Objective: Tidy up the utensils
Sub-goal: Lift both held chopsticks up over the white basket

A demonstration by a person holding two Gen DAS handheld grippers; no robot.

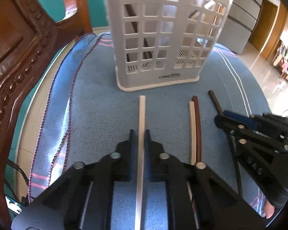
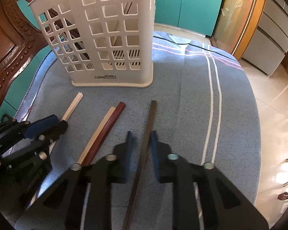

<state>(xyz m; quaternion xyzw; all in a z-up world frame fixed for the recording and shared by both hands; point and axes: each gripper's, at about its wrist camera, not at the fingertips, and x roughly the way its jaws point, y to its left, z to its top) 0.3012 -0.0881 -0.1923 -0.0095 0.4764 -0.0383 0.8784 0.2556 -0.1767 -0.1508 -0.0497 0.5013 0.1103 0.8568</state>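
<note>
A white lattice utensil holder (image 1: 163, 38) stands upright on a blue towel (image 1: 98, 99); it also shows in the right wrist view (image 2: 105, 38). My left gripper (image 1: 141, 134) is shut on a white chopstick (image 1: 141, 118) that lies along the towel toward the holder. A cream chopstick (image 1: 192, 130) and a red-brown chopstick (image 1: 197, 126) lie side by side to its right. My right gripper (image 2: 141, 137) straddles a dark chopstick (image 2: 148, 126), its jaws a little apart with the right pad touching it. The left gripper shows at the right view's left (image 2: 55, 122).
A carved wooden chair (image 1: 15, 57) stands at the left. The table's edge curves at the right above a tiled floor (image 2: 274, 115). Teal cabinets (image 2: 192, 3) stand behind the table. Dark sticks stand inside the holder's left compartment.
</note>
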